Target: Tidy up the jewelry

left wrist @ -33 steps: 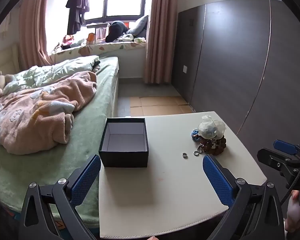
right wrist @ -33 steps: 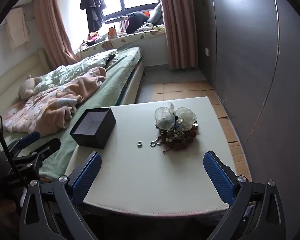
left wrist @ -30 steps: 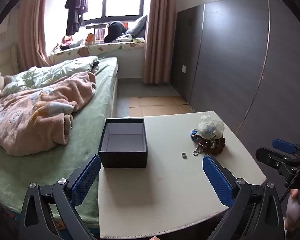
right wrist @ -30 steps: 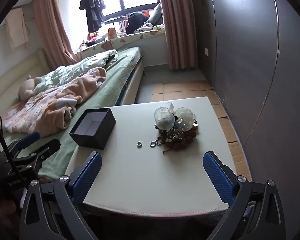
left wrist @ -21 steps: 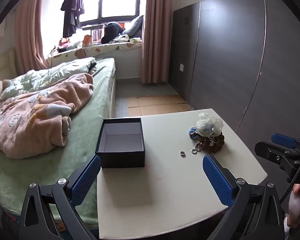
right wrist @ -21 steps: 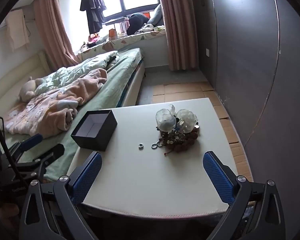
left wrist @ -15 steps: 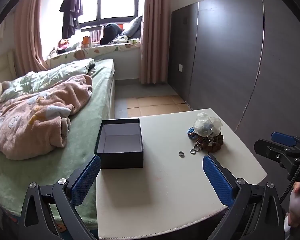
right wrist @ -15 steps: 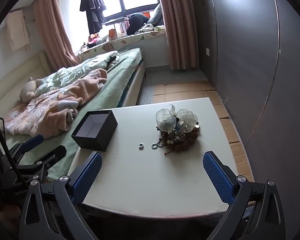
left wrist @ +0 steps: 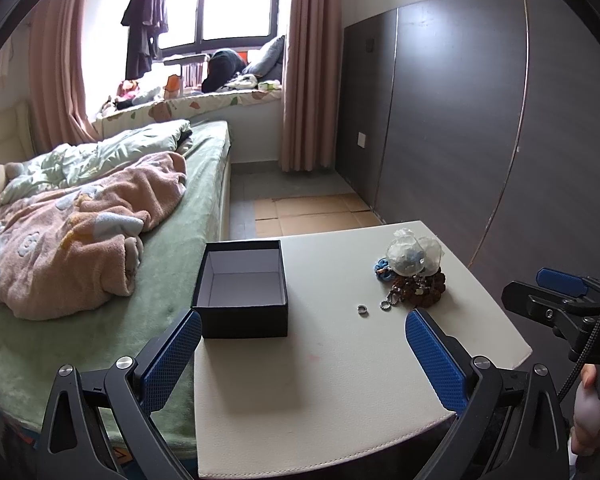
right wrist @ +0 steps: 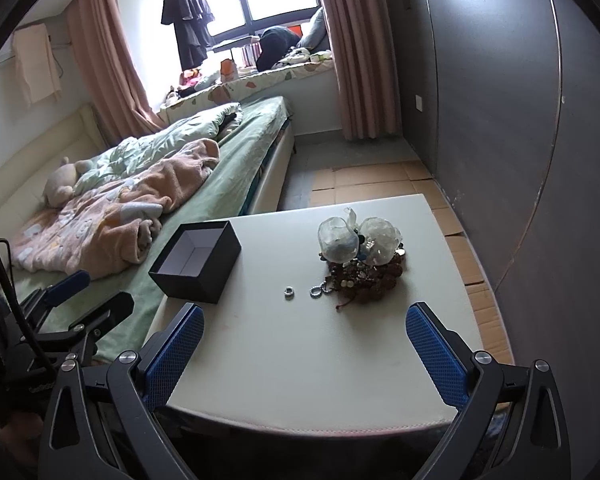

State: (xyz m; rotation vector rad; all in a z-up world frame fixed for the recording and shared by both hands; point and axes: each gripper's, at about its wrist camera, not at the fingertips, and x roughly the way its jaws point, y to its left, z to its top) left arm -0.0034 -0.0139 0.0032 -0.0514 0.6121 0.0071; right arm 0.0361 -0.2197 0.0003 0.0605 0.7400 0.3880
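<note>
An open black box (left wrist: 242, 288) (right wrist: 198, 262) with a pale inside stands at the left of a white table (left wrist: 340, 380) (right wrist: 300, 344). A heap of jewelry (left wrist: 414, 278) (right wrist: 362, 260) with brown beads and clear wrapped balls lies at the right. A small silver ring (left wrist: 363, 309) (right wrist: 288, 291) and a second ring (left wrist: 386, 305) (right wrist: 315, 290) lie beside the heap. My left gripper (left wrist: 302, 354) is open and empty over the table's near edge. My right gripper (right wrist: 304, 354) is open and empty, also at the near edge.
A bed (left wrist: 100, 216) with a pink blanket (right wrist: 112, 216) runs along the table's left side. A dark wardrobe wall (left wrist: 480, 140) stands to the right. Cardboard sheets (right wrist: 380, 180) cover the floor beyond the table.
Both views have shifted slightly: the table and its objects sit a little further back and to the left. Both grippers stay open. Nothing on the table moved.
</note>
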